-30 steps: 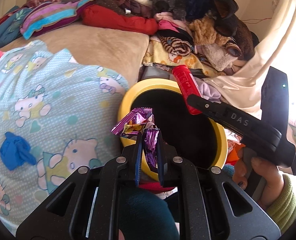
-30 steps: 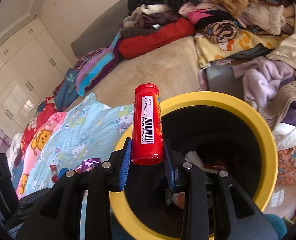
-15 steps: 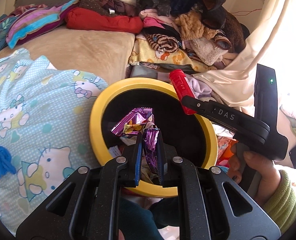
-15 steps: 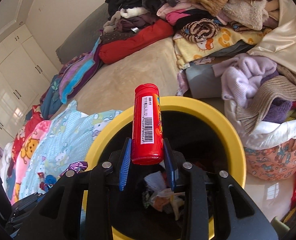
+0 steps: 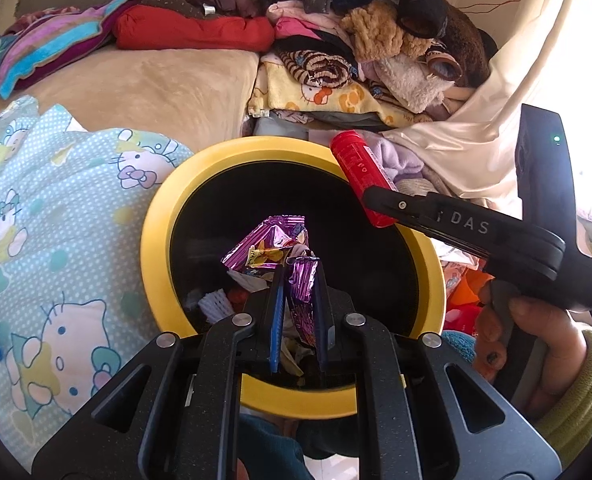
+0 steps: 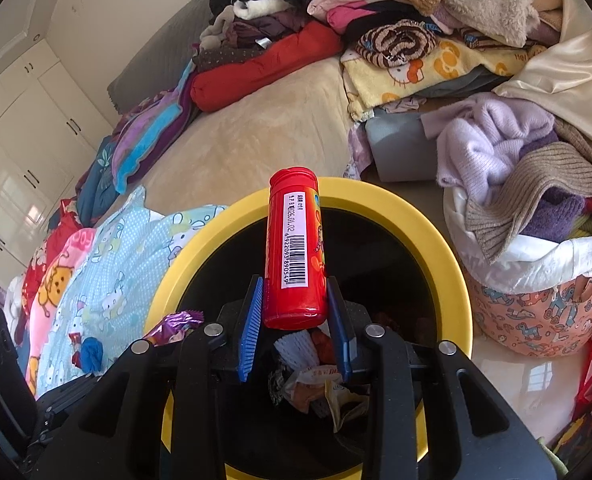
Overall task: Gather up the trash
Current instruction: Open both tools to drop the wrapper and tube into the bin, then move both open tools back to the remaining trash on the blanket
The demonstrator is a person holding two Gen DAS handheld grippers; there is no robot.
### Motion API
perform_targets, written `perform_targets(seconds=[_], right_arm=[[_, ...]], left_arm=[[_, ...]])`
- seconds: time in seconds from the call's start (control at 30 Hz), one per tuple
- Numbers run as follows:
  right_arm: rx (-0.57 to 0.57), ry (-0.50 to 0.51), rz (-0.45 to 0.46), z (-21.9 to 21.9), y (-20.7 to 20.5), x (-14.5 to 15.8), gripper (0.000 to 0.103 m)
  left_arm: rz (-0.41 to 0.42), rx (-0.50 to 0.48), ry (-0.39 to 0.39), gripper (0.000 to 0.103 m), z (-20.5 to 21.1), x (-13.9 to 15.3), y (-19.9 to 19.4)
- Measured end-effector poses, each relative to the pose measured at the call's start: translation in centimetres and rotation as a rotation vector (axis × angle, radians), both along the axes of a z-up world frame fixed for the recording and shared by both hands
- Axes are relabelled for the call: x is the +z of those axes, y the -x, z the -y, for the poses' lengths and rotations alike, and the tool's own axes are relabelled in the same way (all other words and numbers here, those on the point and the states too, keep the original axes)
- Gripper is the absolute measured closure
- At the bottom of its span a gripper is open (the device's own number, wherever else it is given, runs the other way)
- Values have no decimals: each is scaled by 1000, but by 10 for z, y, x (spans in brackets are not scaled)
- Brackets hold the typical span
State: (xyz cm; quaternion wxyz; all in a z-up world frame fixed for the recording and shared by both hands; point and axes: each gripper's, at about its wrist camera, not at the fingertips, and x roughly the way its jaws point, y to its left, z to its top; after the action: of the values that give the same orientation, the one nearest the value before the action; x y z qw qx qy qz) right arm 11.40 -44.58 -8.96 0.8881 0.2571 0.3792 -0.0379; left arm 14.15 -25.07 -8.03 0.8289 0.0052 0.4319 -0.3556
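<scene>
Over the yellow bin [image 5: 152,248], the left gripper [image 5: 297,276] pinches a light, crinkly purple wrapper [image 5: 270,246] by its tail, likely to flutter, while the right gripper [image 6: 296,304] clamps a stiff, smooth red tube [image 6: 294,248] near its base.

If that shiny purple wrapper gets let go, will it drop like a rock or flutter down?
Probably flutter. The purple wrapper looks like thin crinkled foil, bent and folded where the left gripper pinches it, so it seems floppy and very light. It hangs over the yellow bin's opening, so it should likely land inside, though it may drift a little.
</scene>
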Motion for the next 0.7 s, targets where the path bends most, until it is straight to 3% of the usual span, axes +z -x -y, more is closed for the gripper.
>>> perform_targets(seconds=[0.2,0.27,0.3,0.33,0.4,0.43,0.5,0.7], right_arm=[[-4,-53,-4,4,-1,-4,72],[-15,-65,-10,6,-1,-5,51],[-25,-68,-3,7,0,-5,48],[-28,-69,1,7,1,-4,47],[-29,-64,1,7,0,-3,47],[-30,-61,5,6,0,-2,47],[-29,-54,11,4,0,0,46],[-3,-16,42,-8,-2,9,40]], left_arm=[[-14,20,-9,95,3,-6,-8],[-13,38,-15,82,2,-7,-10],[-12,54,-19,65,-1,-7,-10],[-12,62,-15,51,-2,-6,-10],[-5,73,-1,39,-8,-3,-9],[1,81,0,23,-11,-1,-8],[19,106,15,11,-20,4,-5],[57,183,15,11,-46,16,0]])
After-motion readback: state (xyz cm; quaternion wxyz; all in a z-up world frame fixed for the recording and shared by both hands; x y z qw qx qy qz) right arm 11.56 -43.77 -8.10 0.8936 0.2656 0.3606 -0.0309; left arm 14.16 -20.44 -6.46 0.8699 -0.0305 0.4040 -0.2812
